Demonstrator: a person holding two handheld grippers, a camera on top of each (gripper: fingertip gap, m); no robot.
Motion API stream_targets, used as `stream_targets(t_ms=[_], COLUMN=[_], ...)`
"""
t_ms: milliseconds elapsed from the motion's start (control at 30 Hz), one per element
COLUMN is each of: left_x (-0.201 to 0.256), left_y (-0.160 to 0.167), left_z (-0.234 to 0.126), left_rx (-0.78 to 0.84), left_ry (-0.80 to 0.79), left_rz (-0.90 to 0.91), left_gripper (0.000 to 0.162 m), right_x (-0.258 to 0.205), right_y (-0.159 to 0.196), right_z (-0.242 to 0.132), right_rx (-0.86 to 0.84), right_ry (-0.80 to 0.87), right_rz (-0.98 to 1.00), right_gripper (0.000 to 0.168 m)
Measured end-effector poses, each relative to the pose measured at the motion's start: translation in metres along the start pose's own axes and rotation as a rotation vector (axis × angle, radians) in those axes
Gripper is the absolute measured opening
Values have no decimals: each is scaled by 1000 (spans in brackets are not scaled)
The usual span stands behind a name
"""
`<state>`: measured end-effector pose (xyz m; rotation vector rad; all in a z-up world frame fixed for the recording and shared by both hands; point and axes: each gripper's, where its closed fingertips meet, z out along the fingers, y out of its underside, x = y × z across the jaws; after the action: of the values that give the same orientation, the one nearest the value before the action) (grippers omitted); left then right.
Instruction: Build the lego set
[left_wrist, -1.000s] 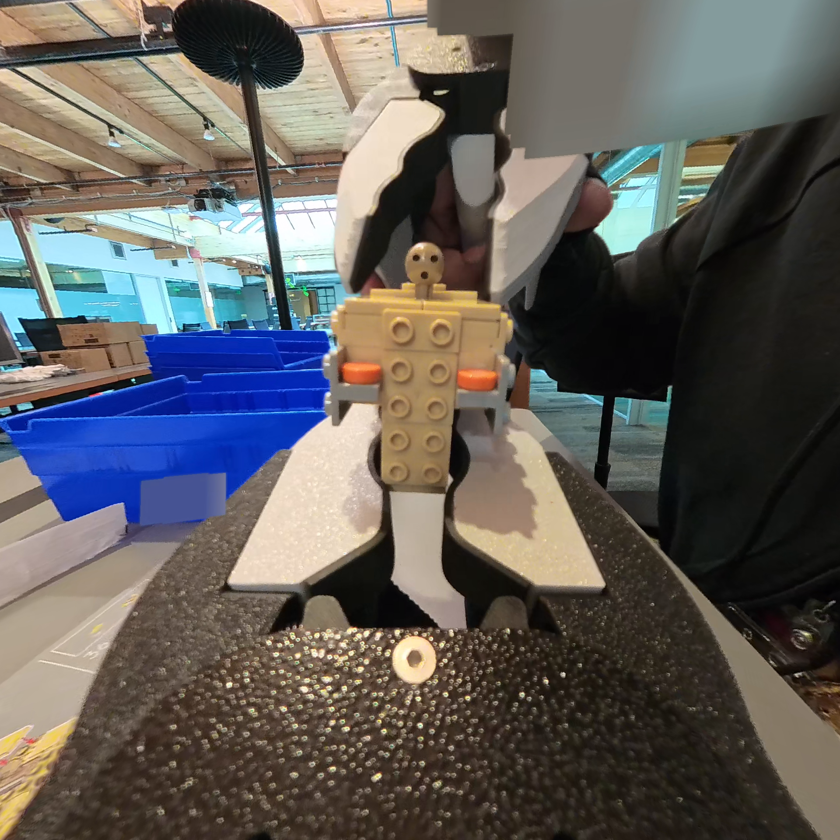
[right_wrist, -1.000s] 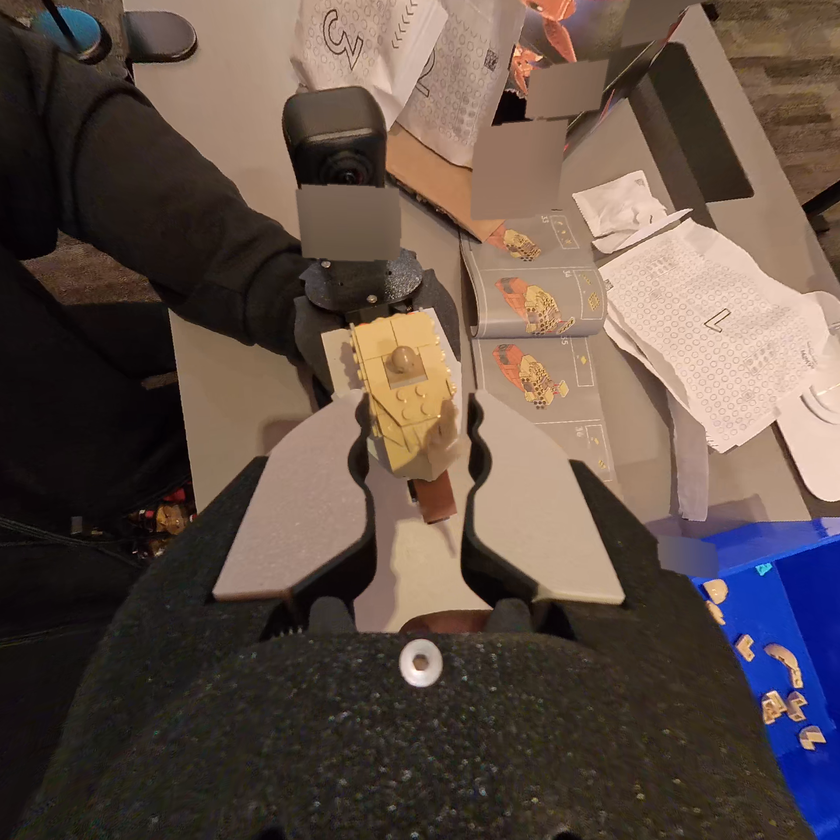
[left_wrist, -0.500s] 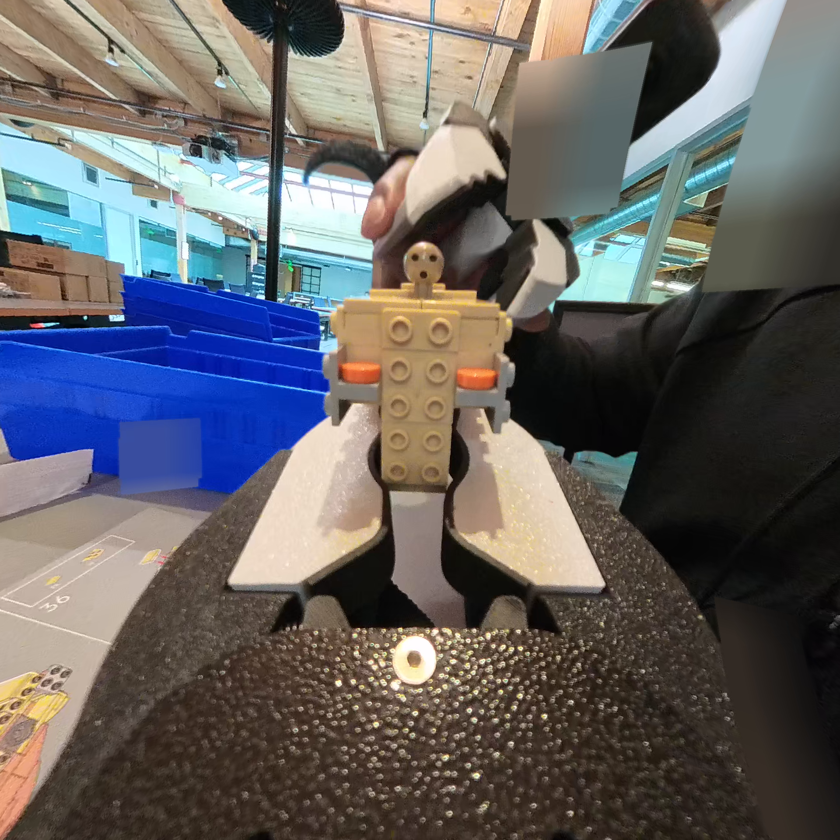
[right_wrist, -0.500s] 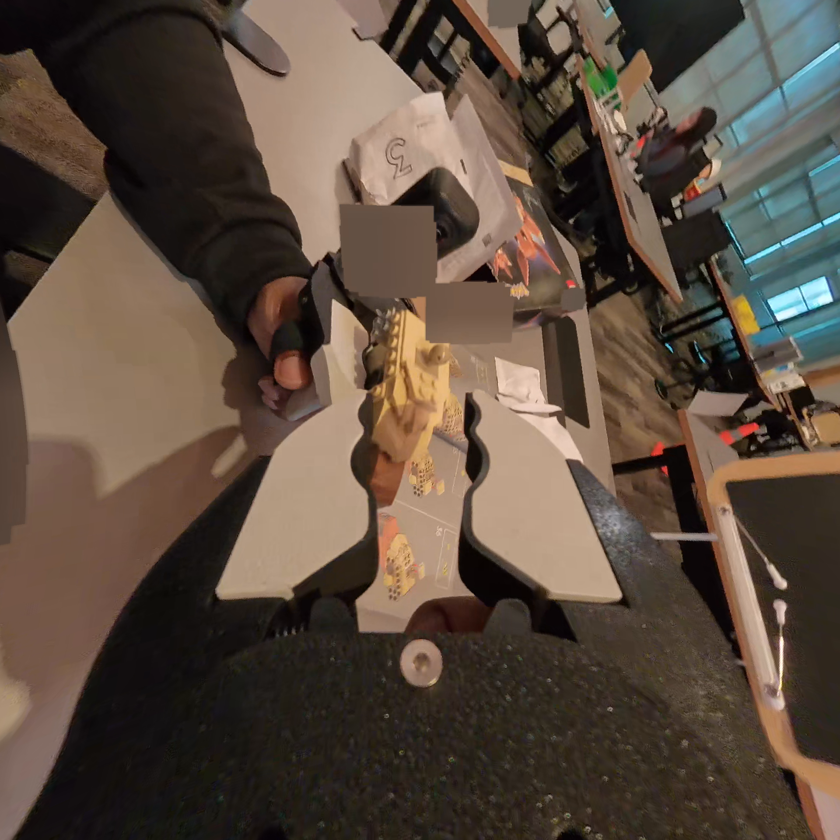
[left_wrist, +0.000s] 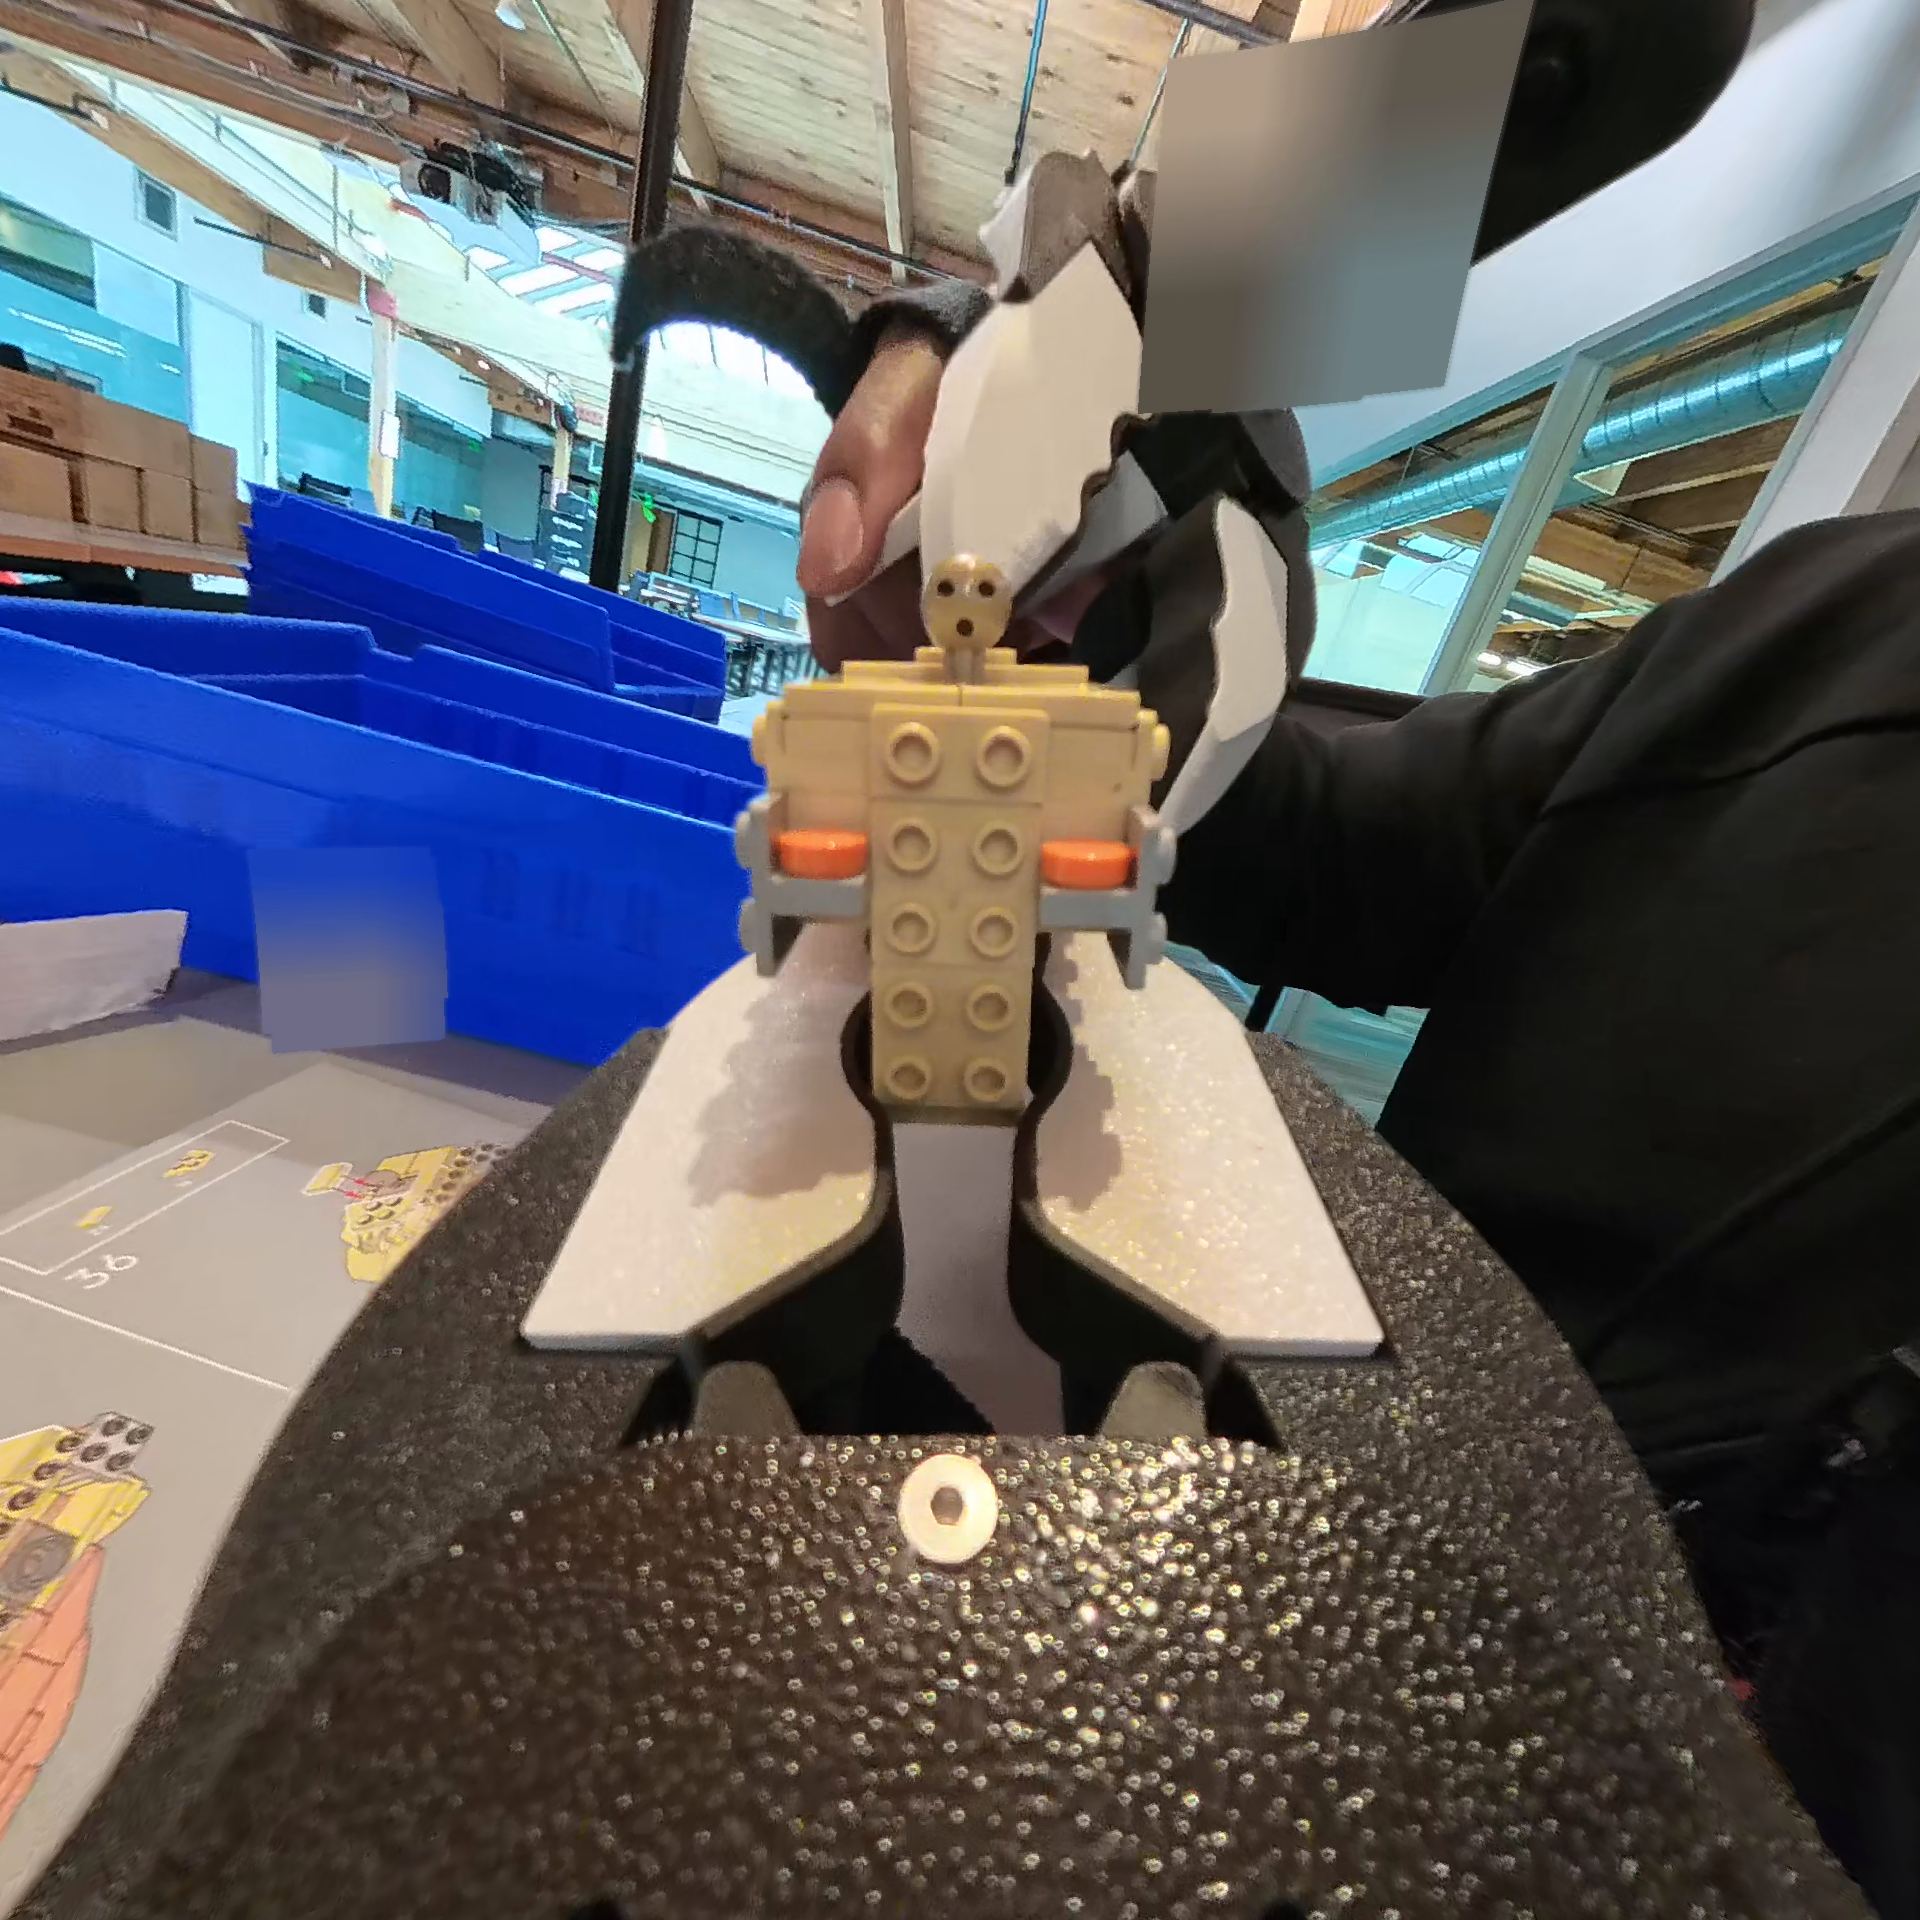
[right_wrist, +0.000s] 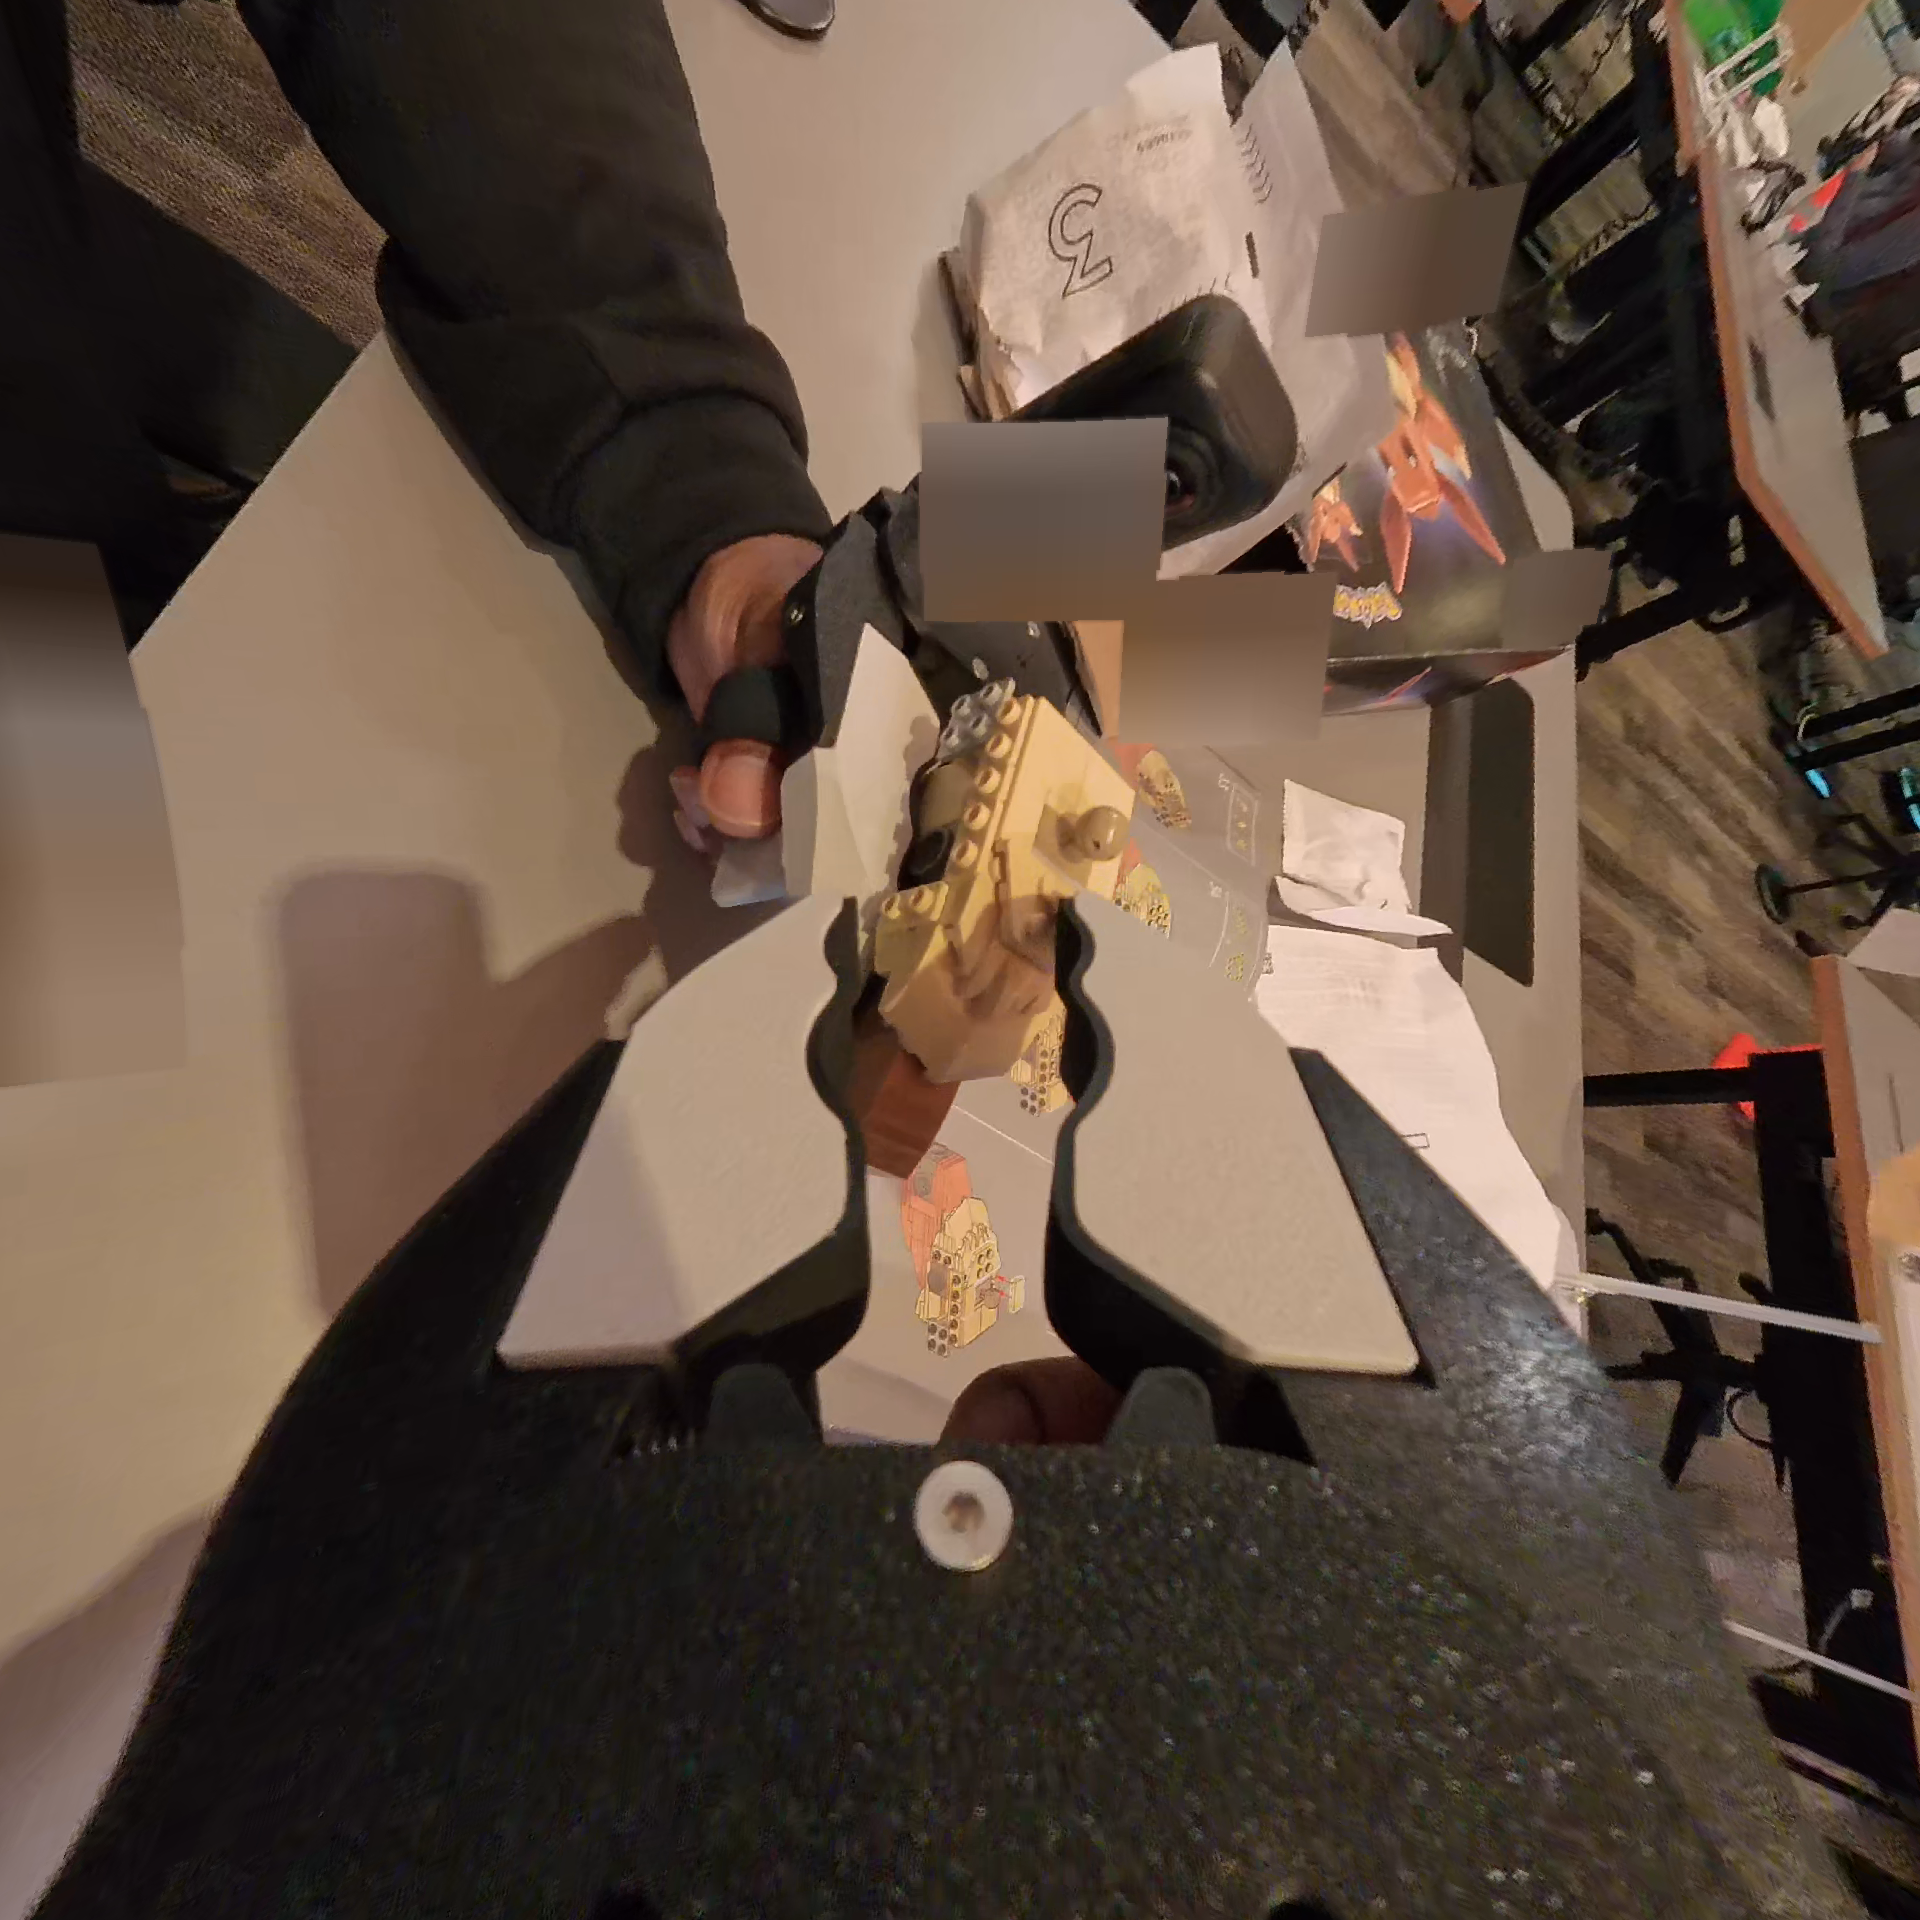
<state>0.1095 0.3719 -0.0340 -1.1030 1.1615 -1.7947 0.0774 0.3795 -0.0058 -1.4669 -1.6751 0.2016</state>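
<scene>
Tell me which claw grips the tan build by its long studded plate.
The left claw, pinching the lower end of the tan build; the right claw meets the opposite, ball-topped end.

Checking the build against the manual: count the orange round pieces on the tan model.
2: one orange stud on the tan model's left grey bracket, one on its right. Others may be hidden.

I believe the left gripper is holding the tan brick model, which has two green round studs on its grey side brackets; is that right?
Not quite: the left wrist view shows the round studs are orange, not green. The rest holds: the left gripper has its jaws closed on the tan brick model, with the studs on its grey side brackets.
</scene>
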Motion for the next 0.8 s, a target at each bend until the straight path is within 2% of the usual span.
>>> stream_targets(t_ms=[133, 300, 800], left_x=[-2, -1, -1], left_y=[0, 2, 0], left_z=[-1, -1, -3], left_rx=[-3, -17, 5], left_ry=[12, 13, -11], left_rz=[-45, -33, -4], left_gripper=[19, 19, 19], right_x=[3, 3, 3], right_y=[2, 3, 1], right_z=[1, 0, 3], right_rx=[-17, -32, -36], right_ry=[-23, -31, 8], right_rz=[88, 120, 155], right_gripper=[35, 26, 25])
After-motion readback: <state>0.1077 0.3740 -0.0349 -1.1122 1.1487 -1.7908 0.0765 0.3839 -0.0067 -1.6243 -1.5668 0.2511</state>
